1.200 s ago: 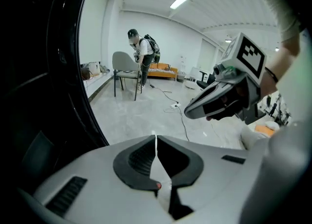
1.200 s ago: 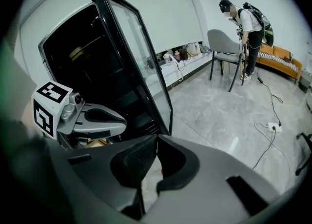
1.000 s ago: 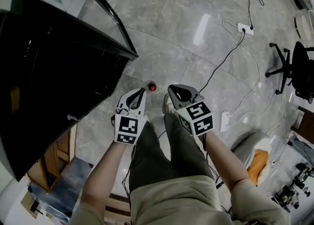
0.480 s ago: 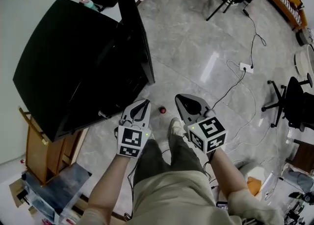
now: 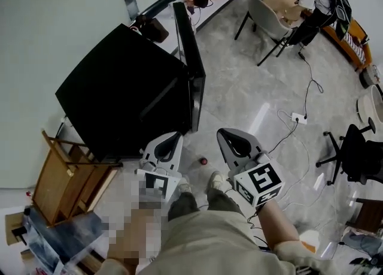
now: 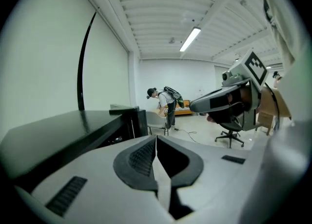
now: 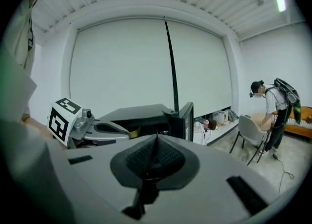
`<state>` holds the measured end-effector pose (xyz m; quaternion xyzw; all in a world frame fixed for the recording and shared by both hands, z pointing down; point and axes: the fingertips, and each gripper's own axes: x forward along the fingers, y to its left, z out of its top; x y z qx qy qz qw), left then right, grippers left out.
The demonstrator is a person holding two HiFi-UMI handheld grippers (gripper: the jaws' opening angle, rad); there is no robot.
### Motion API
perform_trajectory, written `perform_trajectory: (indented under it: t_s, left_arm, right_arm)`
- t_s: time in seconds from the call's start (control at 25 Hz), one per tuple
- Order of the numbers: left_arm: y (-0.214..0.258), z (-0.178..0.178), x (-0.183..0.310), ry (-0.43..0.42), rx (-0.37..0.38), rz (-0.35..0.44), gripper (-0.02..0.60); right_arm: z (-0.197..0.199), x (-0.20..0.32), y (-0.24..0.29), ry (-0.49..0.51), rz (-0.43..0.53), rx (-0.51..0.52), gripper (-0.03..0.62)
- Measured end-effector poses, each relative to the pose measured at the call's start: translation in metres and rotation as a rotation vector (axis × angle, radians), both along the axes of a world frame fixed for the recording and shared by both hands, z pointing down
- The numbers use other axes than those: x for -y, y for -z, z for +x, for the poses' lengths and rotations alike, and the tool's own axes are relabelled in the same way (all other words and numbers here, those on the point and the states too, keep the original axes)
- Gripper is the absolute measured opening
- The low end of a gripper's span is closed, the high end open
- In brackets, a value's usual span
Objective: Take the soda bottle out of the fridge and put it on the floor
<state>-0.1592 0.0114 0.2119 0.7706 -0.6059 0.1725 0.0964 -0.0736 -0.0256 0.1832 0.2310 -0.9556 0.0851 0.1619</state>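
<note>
L gripper (image 5: pixel 172 138) closed, empty | R gripper (image 5: pixel 227 133) closed, empty | soda bottle (image 5: pixel 203 161) on floor btwn both

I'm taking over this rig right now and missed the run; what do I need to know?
Left gripper: shut, empty, raised.
Right gripper: shut, empty, raised beside it.
Bottle: on the floor before the fridge, apart from both grippers; only its red top shows from above.
Door: open.
Done: bottle out and set down.
Left: nothing of the task; perhaps shut the door.
</note>
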Motion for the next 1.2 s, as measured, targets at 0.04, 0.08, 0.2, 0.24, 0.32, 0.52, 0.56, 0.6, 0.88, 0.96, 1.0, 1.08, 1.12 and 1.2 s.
perform_trajectory:
  t_s: [0.04,0.08,0.2,0.24,0.32,0.52,0.56,0.6,0.88,0.96,1.0,1.08,1.12,1.2]
  left_arm:
    - [0.012,-0.003,-0.003,0.007,0.006,0.019,0.011]
    - [0.024,-0.005,-0.007,0.012,0.012,0.037,0.011]
    - [0.056,-0.01,-0.019,0.019,0.029,0.092,0.011]
    - [0.066,-0.011,-0.023,0.019,0.034,0.112,0.011]
    - [0.085,-0.014,-0.032,0.021,0.043,0.148,0.011]
    - [0.127,-0.023,-0.055,0.055,0.075,0.252,0.011]
    - [0.133,-0.025,-0.06,0.063,0.086,0.265,0.011]
    - [0.137,-0.027,-0.064,0.073,0.094,0.276,0.011]
    - [0.153,-0.043,-0.092,0.122,0.082,0.303,0.011]
    - [0.155,-0.049,-0.098,0.134,0.089,0.309,0.011]
    - [0.157,-0.052,-0.1,0.141,0.09,0.312,0.011]
    - [0.162,-0.056,-0.105,0.154,0.09,0.318,0.011]
    - [0.164,-0.057,-0.106,0.16,0.09,0.319,0.011]
    - [0.166,-0.061,-0.107,0.168,0.097,0.32,0.011]
  right_arm:
    - [-0.001,-0.004,0.012,0.005,0.019,0.012,-0.003]
    - [-0.002,-0.008,0.024,0.01,0.035,0.026,-0.003]
    - [-0.005,-0.02,0.059,0.017,0.105,0.063,-0.003]
    - [-0.006,-0.023,0.07,0.018,0.133,0.072,-0.003]
    - [-0.009,-0.03,0.087,0.019,0.164,0.094,-0.003]
    - [-0.015,-0.05,0.125,0.044,0.195,0.154,-0.003]
    - [-0.017,-0.054,0.133,0.055,0.203,0.165,-0.003]
    - [-0.018,-0.059,0.14,0.067,0.214,0.176,-0.003]
    - [-0.035,-0.085,0.175,0.123,0.286,0.216,-0.003]
    - [-0.04,-0.091,0.178,0.138,0.292,0.215,-0.003]
    - [-0.042,-0.093,0.178,0.145,0.295,0.212,-0.003]
    - [-0.044,-0.095,0.178,0.152,0.3,0.208,-0.003]
    - [-0.045,-0.095,0.178,0.152,0.3,0.208,-0.003]
    - [-0.047,-0.093,0.175,0.15,0.296,0.203,-0.003]
